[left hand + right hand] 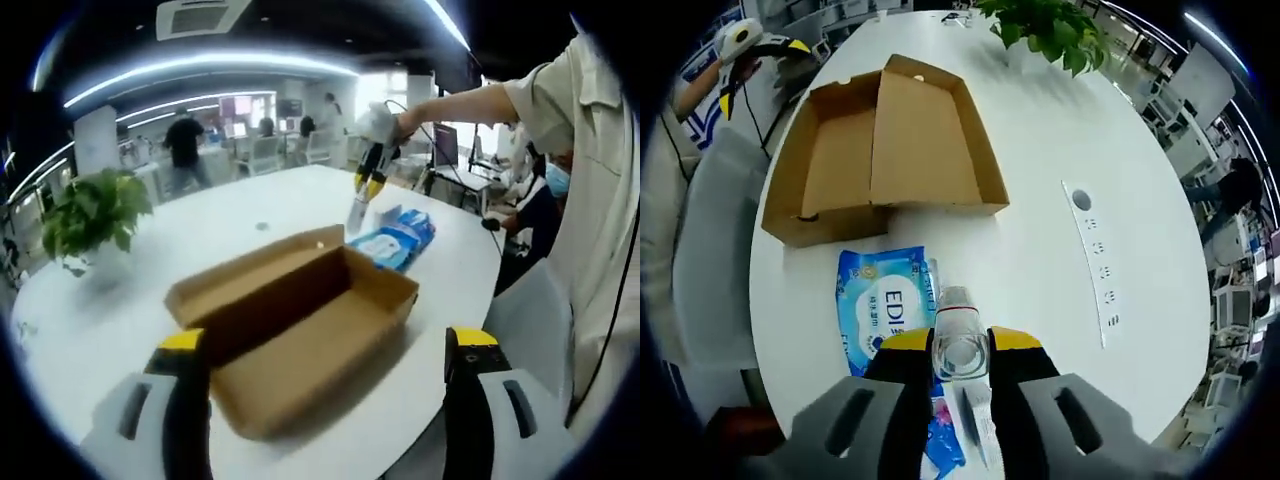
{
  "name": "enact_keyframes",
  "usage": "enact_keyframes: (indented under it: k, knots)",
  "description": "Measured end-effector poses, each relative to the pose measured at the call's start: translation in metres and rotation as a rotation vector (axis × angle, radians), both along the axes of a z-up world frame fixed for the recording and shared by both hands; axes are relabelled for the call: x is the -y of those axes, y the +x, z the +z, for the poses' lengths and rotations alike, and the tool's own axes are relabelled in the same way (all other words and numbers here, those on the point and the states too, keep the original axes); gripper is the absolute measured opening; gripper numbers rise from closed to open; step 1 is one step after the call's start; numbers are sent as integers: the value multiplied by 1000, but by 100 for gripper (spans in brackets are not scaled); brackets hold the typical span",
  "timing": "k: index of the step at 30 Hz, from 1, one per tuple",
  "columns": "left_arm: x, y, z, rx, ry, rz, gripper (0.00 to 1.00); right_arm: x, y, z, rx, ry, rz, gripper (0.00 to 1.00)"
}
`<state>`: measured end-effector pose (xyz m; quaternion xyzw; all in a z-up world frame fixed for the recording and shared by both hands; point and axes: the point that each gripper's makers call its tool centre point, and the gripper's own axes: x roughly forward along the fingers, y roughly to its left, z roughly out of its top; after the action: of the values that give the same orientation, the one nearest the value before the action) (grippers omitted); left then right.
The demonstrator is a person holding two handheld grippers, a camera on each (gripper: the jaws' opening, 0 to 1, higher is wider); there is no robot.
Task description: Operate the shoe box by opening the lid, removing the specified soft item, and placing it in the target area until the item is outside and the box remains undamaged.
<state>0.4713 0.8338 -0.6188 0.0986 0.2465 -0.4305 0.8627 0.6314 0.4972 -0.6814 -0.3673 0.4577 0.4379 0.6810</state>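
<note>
The box (880,145) is seen open and empty on the white worktop (1060,170), its lid folded back. Just beside it lies the blue pack (883,305). The right gripper (960,345) is held above the pack, its jaws clenched on a clear bottle (960,335). The left gripper (325,345) is kept near the box, jaws released. A plant (90,215) stands well apart.

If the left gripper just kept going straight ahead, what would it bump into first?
Probably the open cardboard shoe box. It lies right ahead between the open jaws of the left gripper on the white table. The near corner would likely be hit first, though depth is hard to judge.
</note>
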Motion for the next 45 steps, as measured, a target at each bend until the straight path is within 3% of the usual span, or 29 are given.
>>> enact_keyframes:
  k: [22, 33, 45]
  knots:
    - [-23, -8, -6, -23, -9, 72, 99, 9, 4, -39, -36, -157, 77, 18]
    - [-27, -7, -10, -34, -4, 82, 99, 8, 7, -37, -30, -160, 105, 19]
    - [-34, -2, -21, -53, 37, 111, 93, 3, 8, -31, -5, -139, 119, 28]
